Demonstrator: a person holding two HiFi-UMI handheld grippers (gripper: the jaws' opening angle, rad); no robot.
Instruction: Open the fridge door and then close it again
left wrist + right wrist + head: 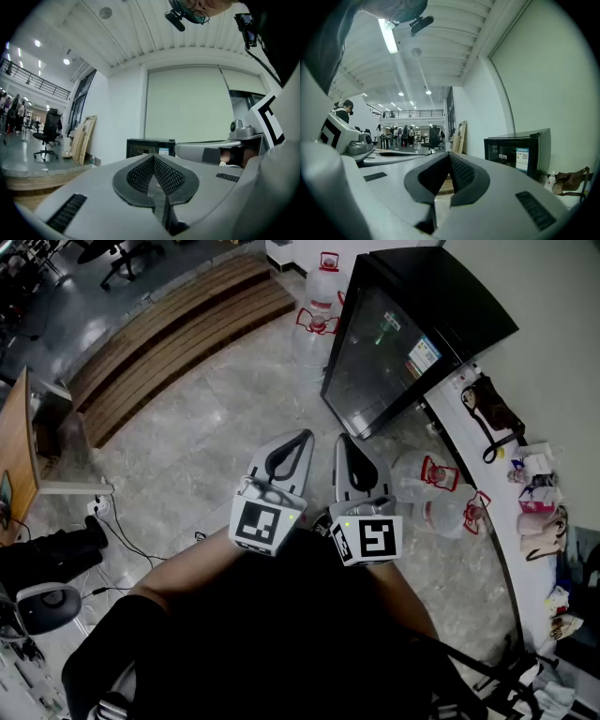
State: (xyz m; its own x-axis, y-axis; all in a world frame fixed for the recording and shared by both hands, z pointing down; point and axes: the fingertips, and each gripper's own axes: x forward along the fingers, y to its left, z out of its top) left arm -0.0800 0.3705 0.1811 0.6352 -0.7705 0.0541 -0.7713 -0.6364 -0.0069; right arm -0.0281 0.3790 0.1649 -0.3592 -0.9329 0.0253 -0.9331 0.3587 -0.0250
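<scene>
**Fridge ahead and to the right of both tongs, door shut, nothing gripped**

The fridge (405, 338) is seen standing on the floor (206, 437), door shut, with its glass front turned roughly toward the tongs. No contact has been made. Both tongs are held side by side and pointed level, well apart from the fridge. The left tongs (304, 435) are closed tip to tip with nothing between them. The right tongs (344, 440) are likewise read as closed and empty, with the tips meeting in the right gripper view.

Key relation: the fridge lies ahead of the tongs and off to the right. In the left gripper view it is framed just above the closed tips. In the right gripper view it is set to the right of the tips. The right tongs are judged the nearer, since they are on the fridge's side, but only slightly.

The door's long axis is upright, so its free edge is expected to run vertically. Handle and hinge side cannot be told. Water bottles (317, 310) are stood just beside the fridge on its far side, and further bottles (439, 486) on its near side, to be skirted on approach.

The task is judged not yet started. An approach toward the fridge front is called for first, then opened tongs at the door edge.
</scene>
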